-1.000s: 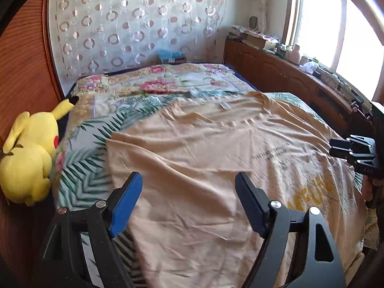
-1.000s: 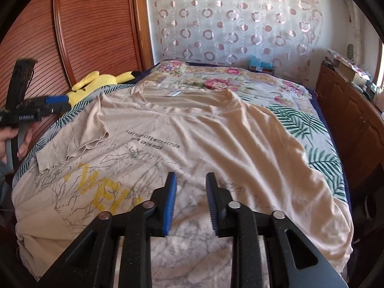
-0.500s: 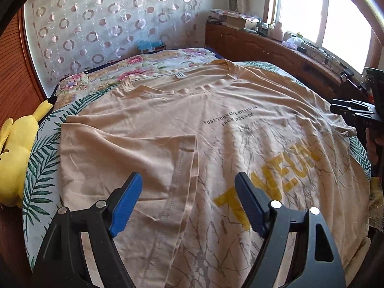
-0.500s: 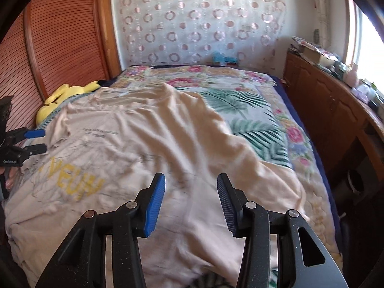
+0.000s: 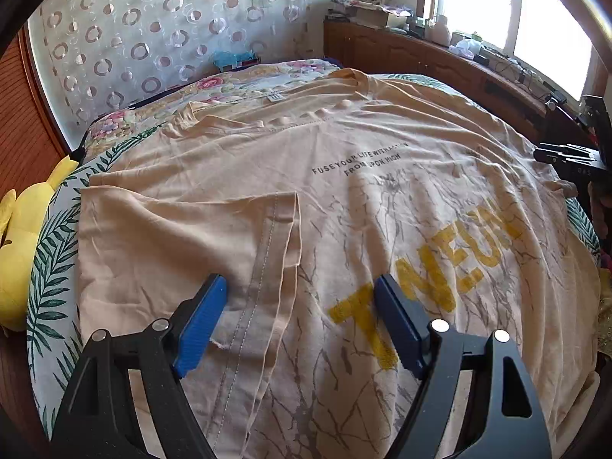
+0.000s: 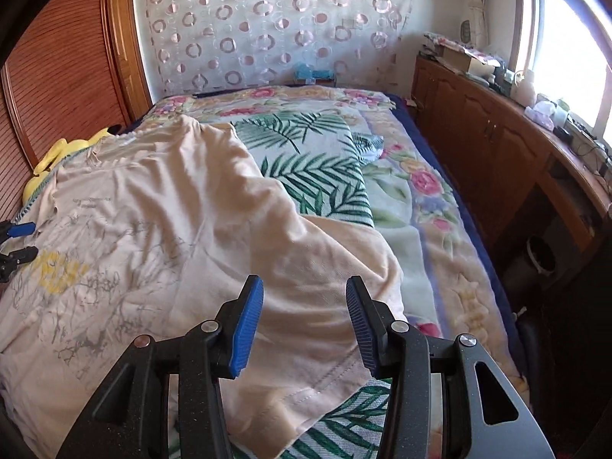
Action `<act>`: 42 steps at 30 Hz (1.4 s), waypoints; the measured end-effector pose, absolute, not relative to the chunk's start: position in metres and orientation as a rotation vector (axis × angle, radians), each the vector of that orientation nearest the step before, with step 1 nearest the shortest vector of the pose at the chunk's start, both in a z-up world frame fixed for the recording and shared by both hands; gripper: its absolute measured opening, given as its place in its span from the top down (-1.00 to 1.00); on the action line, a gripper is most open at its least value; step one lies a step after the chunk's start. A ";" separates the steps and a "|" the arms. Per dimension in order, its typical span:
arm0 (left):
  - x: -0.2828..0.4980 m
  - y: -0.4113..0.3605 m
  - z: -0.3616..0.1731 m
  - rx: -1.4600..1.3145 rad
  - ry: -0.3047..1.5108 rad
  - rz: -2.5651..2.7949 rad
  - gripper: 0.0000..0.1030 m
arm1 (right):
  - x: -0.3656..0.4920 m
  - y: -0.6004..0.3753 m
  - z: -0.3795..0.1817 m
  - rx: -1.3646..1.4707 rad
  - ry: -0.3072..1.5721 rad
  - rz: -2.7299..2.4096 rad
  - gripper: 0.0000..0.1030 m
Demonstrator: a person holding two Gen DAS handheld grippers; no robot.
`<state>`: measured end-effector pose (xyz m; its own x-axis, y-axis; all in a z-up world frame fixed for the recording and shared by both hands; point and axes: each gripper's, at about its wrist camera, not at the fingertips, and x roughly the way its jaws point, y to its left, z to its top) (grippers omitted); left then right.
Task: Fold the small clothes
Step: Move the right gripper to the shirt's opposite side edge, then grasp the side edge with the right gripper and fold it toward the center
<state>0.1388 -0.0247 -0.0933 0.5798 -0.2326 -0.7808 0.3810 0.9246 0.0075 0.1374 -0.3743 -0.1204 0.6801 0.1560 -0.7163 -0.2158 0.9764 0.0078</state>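
Since a second ago both views have swung across the bed, and the right gripper [image 6: 302, 302] has just been opening its jaws, nothing between them. It hangs half spread over the peach T-shirt [image 6: 153, 206] near the right sleeve [image 6: 306, 378], which only this view shows. The left gripper [image 5: 300, 298] stands wide, empty, above the left sleeve [image 5: 183, 237] folded onto the chest; only here are the yellow letters [image 5: 432, 271] readable. The shirt lies flat on the floral blanket [image 6: 417, 199].
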 end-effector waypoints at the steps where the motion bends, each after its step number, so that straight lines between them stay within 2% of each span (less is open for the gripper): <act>1: 0.139 -0.025 -0.093 0.183 0.883 -0.362 -0.57 | 0.142 -0.377 -0.122 -0.080 0.803 0.204 0.09; 6: 0.140 -0.025 -0.094 0.187 0.889 -0.368 -0.68 | 0.138 -0.385 -0.118 -0.065 0.809 0.193 0.09; 22: 0.140 -0.027 -0.095 0.190 0.889 -0.366 -0.70 | 0.126 -0.385 -0.122 -0.096 0.817 0.199 0.09; 25: 0.141 -0.027 -0.095 0.189 0.890 -0.367 -0.70 | 0.122 -0.384 -0.123 -0.105 0.808 0.209 0.26; 28: 0.142 -0.027 -0.096 0.188 0.894 -0.357 -0.82 | 0.120 -0.384 -0.124 -0.122 0.799 0.203 0.75; 29: 0.144 -0.025 -0.097 0.181 0.904 -0.336 -0.95 | 0.120 -0.384 -0.124 -0.125 0.797 0.205 0.81; 32: 0.143 -0.023 -0.099 0.174 0.913 -0.319 -1.00 | 0.119 -0.387 -0.124 -0.096 0.785 0.224 0.90; 42: 0.143 -0.021 -0.099 0.167 0.913 -0.323 -1.00 | 0.110 -0.378 -0.103 -0.057 0.677 0.261 0.93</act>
<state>0.1429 -0.0206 -0.0986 0.5674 -0.2029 -0.7980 0.3439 0.9390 0.0058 0.1098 -0.3775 -0.1032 0.7482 0.2200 -0.6259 -0.2566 0.9660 0.0327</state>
